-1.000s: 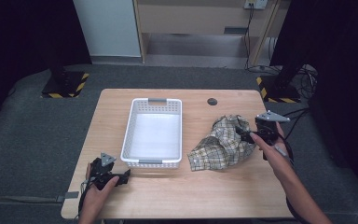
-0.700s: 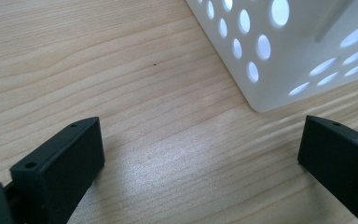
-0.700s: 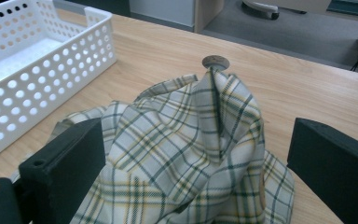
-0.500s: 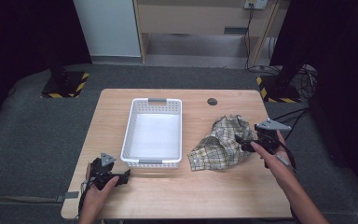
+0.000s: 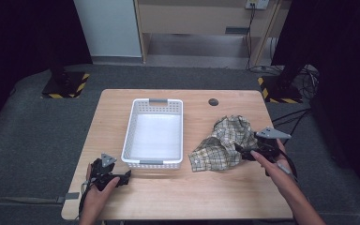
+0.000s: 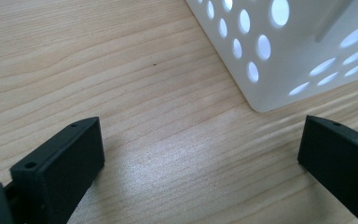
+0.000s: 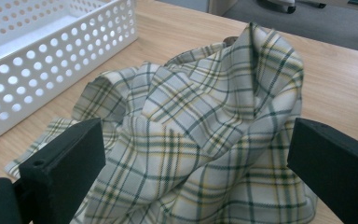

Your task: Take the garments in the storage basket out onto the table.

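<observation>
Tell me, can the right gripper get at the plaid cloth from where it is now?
Probably yes. The right gripper sits at the edge of the plaid cloth, jaws open, with the crumpled fabric directly ahead between them and nothing in the way.

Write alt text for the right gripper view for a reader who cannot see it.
A crumpled plaid cloth lies heaped on a wooden table, close in front of the right gripper, whose two black jaws stand wide apart on either side of it. A white basket with round holes sits at the upper left, beside the cloth.
</observation>
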